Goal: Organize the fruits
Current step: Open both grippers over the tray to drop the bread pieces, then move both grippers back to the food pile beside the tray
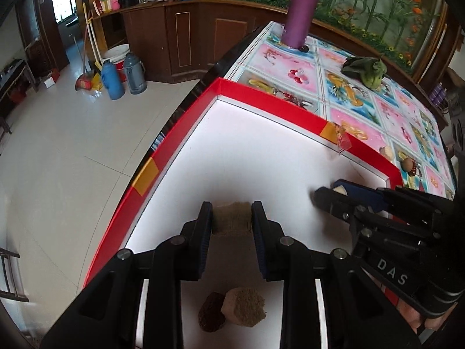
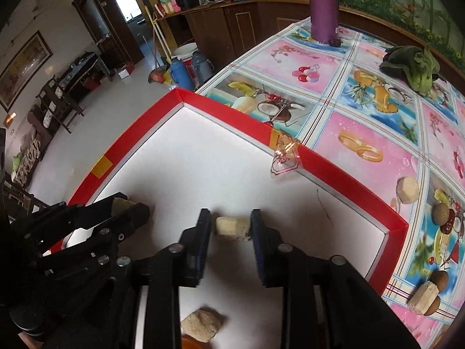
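Note:
In the left wrist view my left gripper point(image 1: 231, 206) is shut on a tan, grainy block point(image 1: 231, 221) above the white floor of a red-rimmed tray point(image 1: 261, 96). Behind its fingers lie another tan block point(image 1: 244, 306) and a dark red-brown fruit point(image 1: 212, 312). My right gripper point(image 2: 230, 212) hangs low over the same tray point(image 2: 226, 110). A cream block point(image 2: 232, 228) lies between its pads, with a thin gap on the left side. The right wrist view also catches the left gripper point(image 2: 130, 203) at the left with its block point(image 2: 119, 203). A further tan block point(image 2: 202, 324) rests nearer the camera.
On the fruit-patterned tablecloth to the right of the tray lie tan blocks point(image 2: 408, 189) and round brown fruits point(image 2: 441, 212). A leafy green vegetable point(image 2: 412, 64) and a purple bottle point(image 2: 324, 5) stand farther back. A loose flap of clear tape point(image 2: 284, 157) hangs off the tray's far rim.

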### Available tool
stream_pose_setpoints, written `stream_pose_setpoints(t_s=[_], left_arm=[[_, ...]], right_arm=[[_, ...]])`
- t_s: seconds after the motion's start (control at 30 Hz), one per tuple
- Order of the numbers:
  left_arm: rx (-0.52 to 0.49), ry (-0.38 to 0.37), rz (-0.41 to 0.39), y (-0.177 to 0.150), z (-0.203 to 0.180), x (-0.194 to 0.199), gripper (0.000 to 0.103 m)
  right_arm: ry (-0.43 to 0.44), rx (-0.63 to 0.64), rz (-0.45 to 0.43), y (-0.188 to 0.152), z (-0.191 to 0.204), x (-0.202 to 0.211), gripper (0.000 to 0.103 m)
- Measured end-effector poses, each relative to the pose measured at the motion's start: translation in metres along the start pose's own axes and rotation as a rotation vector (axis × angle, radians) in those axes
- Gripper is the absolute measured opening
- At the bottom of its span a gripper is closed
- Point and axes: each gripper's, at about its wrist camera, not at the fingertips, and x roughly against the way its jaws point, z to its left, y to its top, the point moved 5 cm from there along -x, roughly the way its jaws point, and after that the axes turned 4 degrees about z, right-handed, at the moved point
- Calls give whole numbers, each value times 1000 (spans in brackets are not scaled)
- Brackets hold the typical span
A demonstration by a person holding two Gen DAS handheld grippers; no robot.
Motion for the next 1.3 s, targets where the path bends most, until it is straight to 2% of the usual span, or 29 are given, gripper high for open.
stream_pose_setpoints(t_s=[0.03,0.13,0.27,0.33,0.43,0.53,0.6,0.73,0.83,0.93,1.03,1.1,1.2,1.3], left_arm=[[-2,8,5,-2,-1,-1,30],[-12,24,6,-4,-3,0,33],[-15,58,-21,-7,-5,13,50],[-26,64,-66,-10,-9,28,55],[-58,54,-126,-17,-21,54,66],[-116,41,-173,-28,-40,75,68],[-158,16,-187,-37,-54,84,68],[-240,-79,-158,-59,-95,88,68],[-300,-138,-124,-76,-127,84,68],[-368,-202,-89,-91,-163,82,68],[-406,-233,-72,-97,-189,77,68],[-421,-246,-42,-102,-201,71,68],[-424,-263,-4,-112,-209,59,68],[-417,-274,27,-115,-211,46,68]], right_arm=[[9,-4,-6,-1,0,4,43],[37,-5,-64,-2,-2,22,50],[62,-1,-145,-8,-12,55,50],[58,8,-186,-19,-25,77,51],[38,-13,-233,-39,-56,106,55],[-15,-57,-258,-62,-95,126,57],[-48,-92,-244,-80,-120,134,57],[-104,-153,-208,-113,-160,136,58],[-123,-179,-180,-131,-175,132,58],[-124,-177,-161,-129,-183,122,57],[-140,-147,-156,-121,-184,112,56],[-129,-129,-135,-118,-182,103,50],[-113,-123,-119,-115,-180,93,47],[-139,-110,-114,-110,-178,87,43]])
